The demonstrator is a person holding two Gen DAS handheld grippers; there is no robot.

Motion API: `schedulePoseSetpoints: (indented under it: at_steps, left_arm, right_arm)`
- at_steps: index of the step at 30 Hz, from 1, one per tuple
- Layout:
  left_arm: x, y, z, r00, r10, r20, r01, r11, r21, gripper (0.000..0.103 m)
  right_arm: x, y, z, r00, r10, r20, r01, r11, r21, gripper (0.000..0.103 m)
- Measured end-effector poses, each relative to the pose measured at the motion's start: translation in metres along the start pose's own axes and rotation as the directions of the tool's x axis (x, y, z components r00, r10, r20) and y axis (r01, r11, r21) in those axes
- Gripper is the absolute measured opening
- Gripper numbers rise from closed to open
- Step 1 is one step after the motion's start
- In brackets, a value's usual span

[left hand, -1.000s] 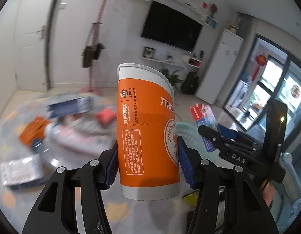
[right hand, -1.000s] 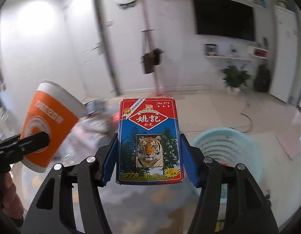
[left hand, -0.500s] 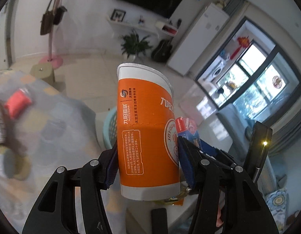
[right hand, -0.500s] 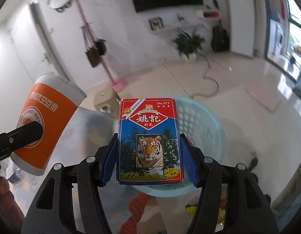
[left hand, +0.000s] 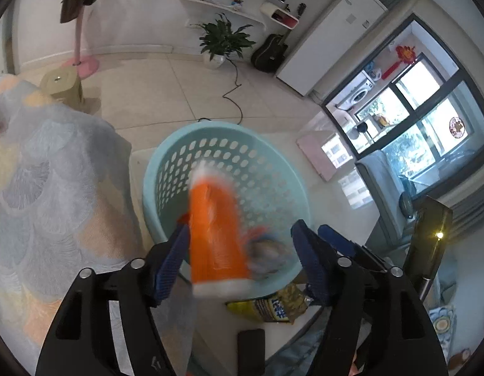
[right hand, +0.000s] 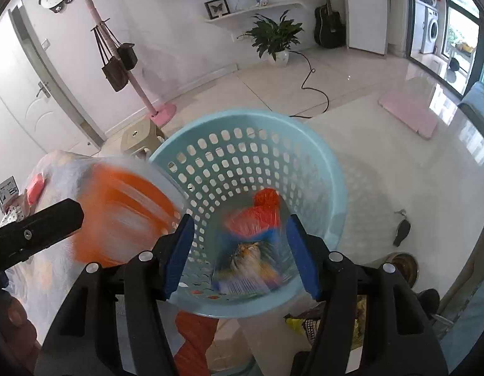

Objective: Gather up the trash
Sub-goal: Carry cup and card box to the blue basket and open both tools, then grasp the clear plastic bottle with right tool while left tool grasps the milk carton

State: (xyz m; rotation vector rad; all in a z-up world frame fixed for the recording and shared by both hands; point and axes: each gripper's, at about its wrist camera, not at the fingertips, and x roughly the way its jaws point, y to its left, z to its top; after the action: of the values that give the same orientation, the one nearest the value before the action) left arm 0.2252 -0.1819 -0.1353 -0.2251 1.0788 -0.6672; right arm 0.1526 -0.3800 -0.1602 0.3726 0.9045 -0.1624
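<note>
- The left gripper (left hand: 242, 260) has its jaws spread wide; the orange paper cup (left hand: 215, 235) sits between the blue pads, blurred by motion and apart from both of them, so it is released rather than gripped.
- In the right wrist view the same cup (right hand: 126, 216) shows at the left, just beside the near-left rim of the basket, with a black finger of the left gripper across its lower left.
- The right gripper (right hand: 239, 257) is also released, its pads standing wide apart over the basket's near side.
- The card box (right hand: 251, 247), red at the top and with a tiger picture on blue, is blurred and lies inside the basket, clear of both pads.
- The light blue basket (right hand: 333, 188), round with perforated walls, stands on the pale tiled floor; in the left wrist view its rim (left hand: 148, 181) is just right of the table.
- A patterned cloth (left hand: 54, 188) covers the table at the left.
- A yellow snack wrapper (left hand: 273, 307) lies on the floor just near of the basket.
- Far off, a potted plant (right hand: 273, 37) stands against the wall with a guitar (right hand: 329, 28) to its right, and a pink coat stand (right hand: 126, 62) with hanging bags is to the left.
</note>
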Motion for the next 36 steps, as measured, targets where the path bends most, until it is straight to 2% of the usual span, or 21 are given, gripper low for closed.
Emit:
schedulePoseSetpoints:
  at_steps: [6, 11, 17, 20, 23, 27, 28, 29, 32, 36]
  left_arm:
    - [-0.023, 0.004, -0.006, 0.999, 0.013, 0.042, -0.014, 1.000, 0.012, 0.067]
    - [-0.055, 0.007, -0.012, 0.995, 0.021, 0.100, -0.023, 1.000, 0.010, 0.067]
    - [-0.123, 0.014, -0.024, 0.974, 0.034, 0.225, -0.031, 0.999, -0.015, 0.067]
    - [-0.168, 0.017, -0.036, 0.947, 0.078, 0.313, -0.075, 0.997, -0.021, 0.067]
    - [-0.202, 0.023, -0.048, 0.922, 0.121, 0.368, -0.115, 0.993, -0.039, 0.067]
    - [-0.247, 0.041, -0.068, 0.877, 0.204, 0.435, -0.183, 0.979, -0.091, 0.067]
    - [-0.258, 0.048, -0.074, 0.861, 0.240, 0.449, -0.211, 0.971, -0.114, 0.067]
    - [-0.266, 0.054, -0.080, 0.848, 0.270, 0.457, -0.234, 0.963, -0.135, 0.067]
    - [-0.288, 0.079, -0.095, 0.812, 0.356, 0.462, -0.296, 0.934, -0.200, 0.067]
    - [-0.308, 0.106, -0.119, 0.759, 0.474, 0.446, -0.379, 0.879, -0.288, 0.067]
  right_arm:
    - [-0.015, 0.004, 0.001, 0.999, 0.034, 0.024, -0.033, 0.999, -0.020, 0.057]
    - [-0.037, 0.024, 0.001, 0.994, 0.078, 0.074, -0.073, 0.995, -0.064, 0.057]
    - [-0.071, 0.067, -0.002, 0.978, 0.157, 0.137, -0.136, 0.979, -0.155, 0.057]
    - [-0.088, 0.095, -0.007, 0.965, 0.209, 0.159, -0.172, 0.961, -0.216, 0.057]
    - [-0.101, 0.124, -0.015, 0.948, 0.273, 0.163, -0.222, 0.936, -0.273, 0.057]
    - [-0.107, 0.168, -0.034, 0.927, 0.346, 0.142, -0.277, 0.890, -0.362, 0.057]
    - [-0.108, 0.178, -0.039, 0.923, 0.358, 0.137, -0.285, 0.879, -0.381, 0.055]
    - [-0.108, 0.188, -0.044, 0.919, 0.373, 0.129, -0.295, 0.866, -0.404, 0.047]
    - [-0.106, 0.222, -0.061, 0.903, 0.422, 0.081, -0.339, 0.815, -0.471, 0.036]
    - [-0.100, 0.273, -0.085, 0.875, 0.484, -0.016, -0.413, 0.728, -0.547, 0.035]
